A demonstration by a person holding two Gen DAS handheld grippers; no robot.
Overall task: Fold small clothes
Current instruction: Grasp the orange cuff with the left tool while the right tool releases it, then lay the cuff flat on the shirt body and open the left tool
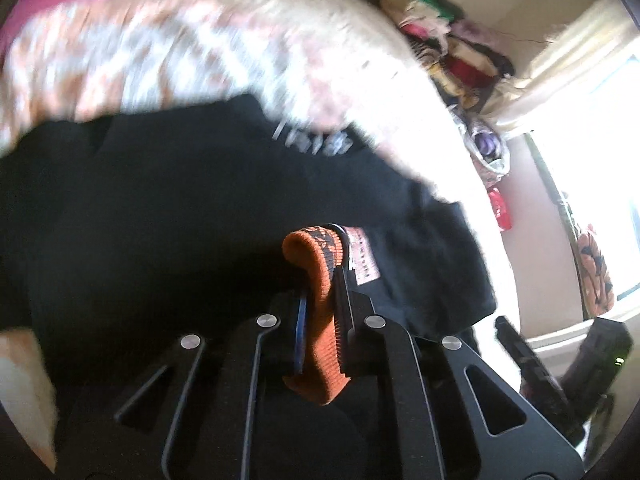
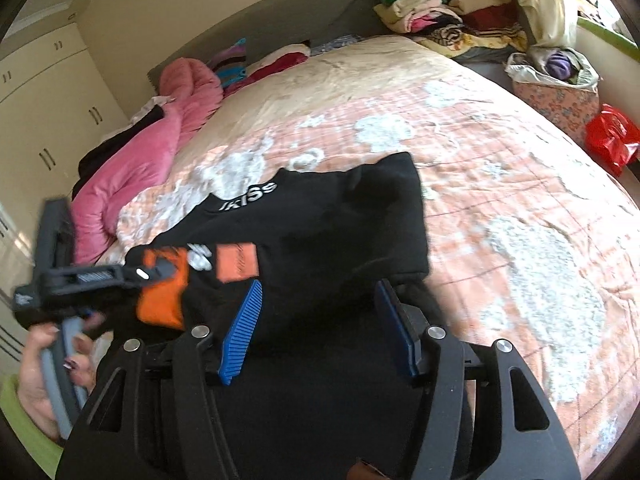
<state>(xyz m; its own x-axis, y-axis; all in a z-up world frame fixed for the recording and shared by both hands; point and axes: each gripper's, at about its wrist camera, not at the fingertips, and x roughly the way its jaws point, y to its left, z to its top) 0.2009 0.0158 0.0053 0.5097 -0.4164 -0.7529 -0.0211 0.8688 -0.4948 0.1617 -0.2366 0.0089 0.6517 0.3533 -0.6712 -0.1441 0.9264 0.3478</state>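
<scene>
A black garment (image 2: 332,232) with white lettering and an orange patch lies partly folded on the bed. Its orange ribbed cuff (image 1: 322,304) is pinched between the pads of my left gripper (image 1: 320,280), which is shut on it. From the right wrist view the left gripper (image 2: 160,274) sits at the garment's left end, held by a hand. My right gripper (image 2: 316,300) is open, its blue pads (image 2: 240,332) spread just above the near edge of the black cloth, holding nothing. The left wrist view is motion-blurred.
The bed has a peach and white quilt (image 2: 500,184). A pink blanket (image 2: 160,152) lies along its left side. Folded clothes (image 2: 448,12) are stacked at the far corner. A floral basket (image 2: 556,96) and a red bag (image 2: 610,138) stand at the right.
</scene>
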